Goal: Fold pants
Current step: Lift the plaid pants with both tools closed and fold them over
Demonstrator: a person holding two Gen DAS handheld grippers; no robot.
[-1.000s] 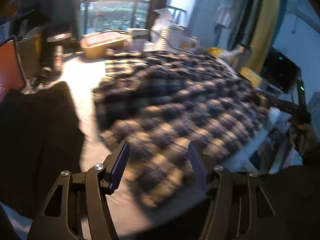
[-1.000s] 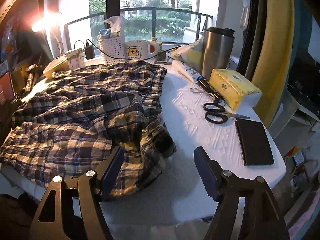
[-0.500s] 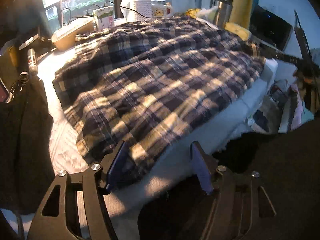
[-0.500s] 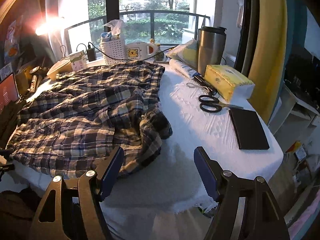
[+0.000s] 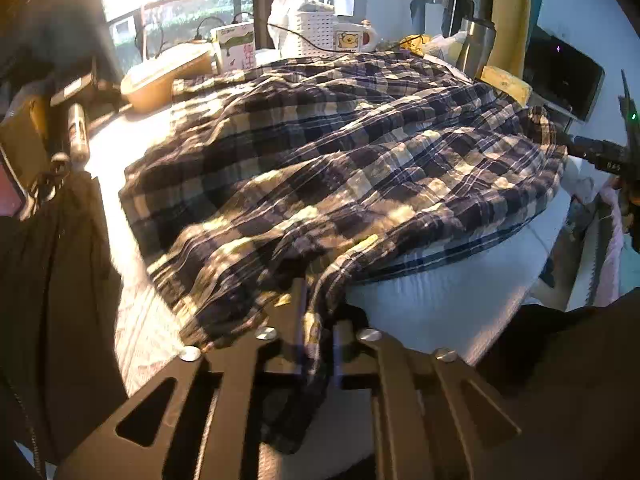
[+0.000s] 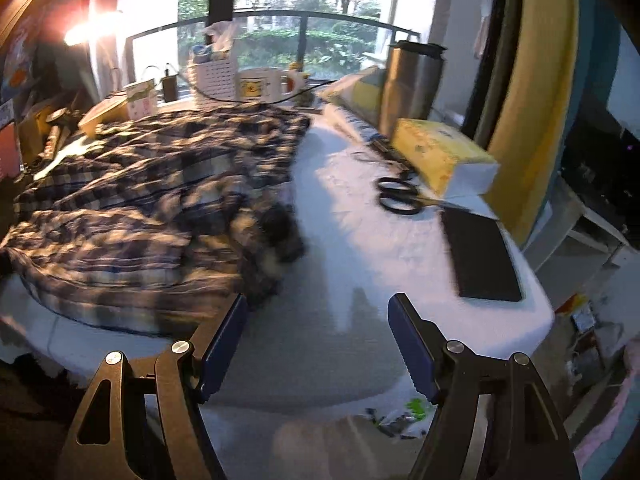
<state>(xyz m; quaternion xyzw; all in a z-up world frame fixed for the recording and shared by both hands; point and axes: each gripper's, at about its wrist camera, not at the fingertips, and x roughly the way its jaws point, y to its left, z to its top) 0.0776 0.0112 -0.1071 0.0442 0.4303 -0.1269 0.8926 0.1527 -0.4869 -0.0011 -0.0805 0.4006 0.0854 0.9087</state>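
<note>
Dark blue and cream plaid pants lie spread and rumpled over a white padded table. My left gripper is shut on the near hem of the pants at the table's front edge; cloth hangs down between the jaws. In the right wrist view the pants cover the left half of the table. My right gripper is open and empty, above the table's front edge just right of the bunched waist end.
On the right of the table lie black scissors, a black flat case, a yellow tissue pack and a steel tumbler. A white basket, a mug and boxes line the window side. Dark cloth hangs left.
My left gripper has moved in to the near hem and shut on it; it was open before. My right gripper has drifted slightly with the view now blurred, still open.
</note>
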